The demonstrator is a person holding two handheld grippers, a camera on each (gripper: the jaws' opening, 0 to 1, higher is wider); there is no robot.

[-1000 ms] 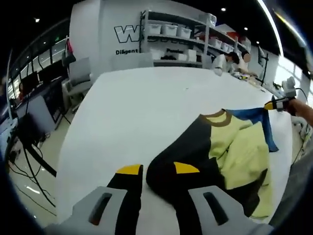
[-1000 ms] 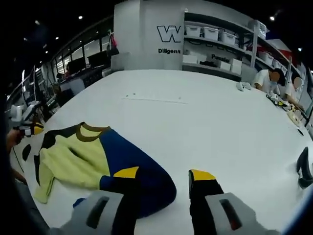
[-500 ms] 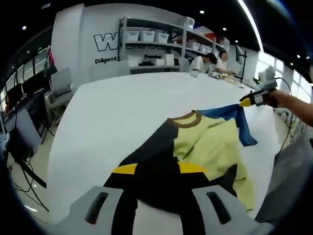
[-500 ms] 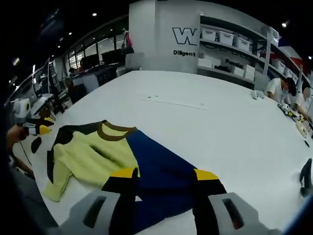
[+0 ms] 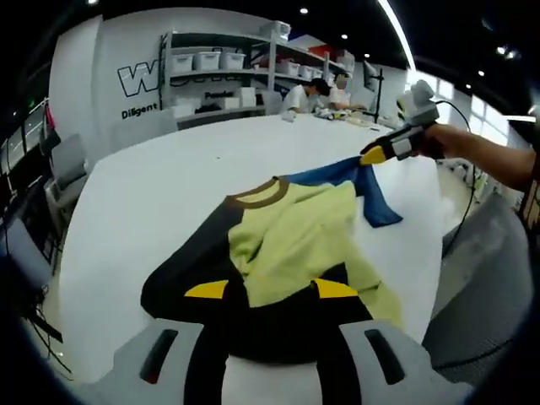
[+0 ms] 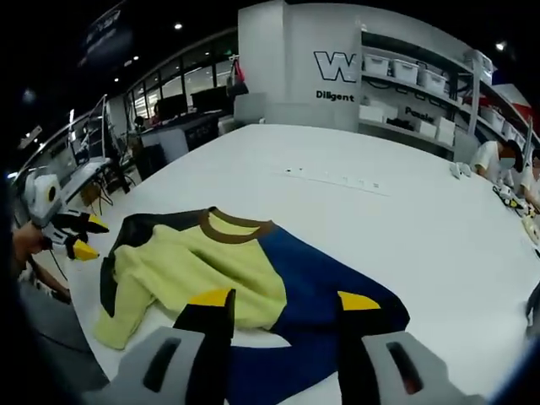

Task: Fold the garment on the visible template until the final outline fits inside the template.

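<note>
**Sweatshirt spread between both sets of jaws**

While the left gripper rises from the bottom of the left gripper view with its yellow-tipped jaws standing apart, the black part of the sweatshirt lies across and between them; whether the tips pinch the cloth I cannot tell. This garment sits in the lower centre of that frame on the white table, its brown collar toward the middle and its yellow panel crumpled over the black. At upper right, the right gripper, held by a person's hand, meets the blue sleeve, which drapes down from its yellow tips.

From the right gripper view, the right gripper's jaws stand wide at the bottom, the blue part of the sweatshirt lying between and under them. At the left edge, the left gripper appears beside the black sleeve, its two yellow tips parted.
</note>
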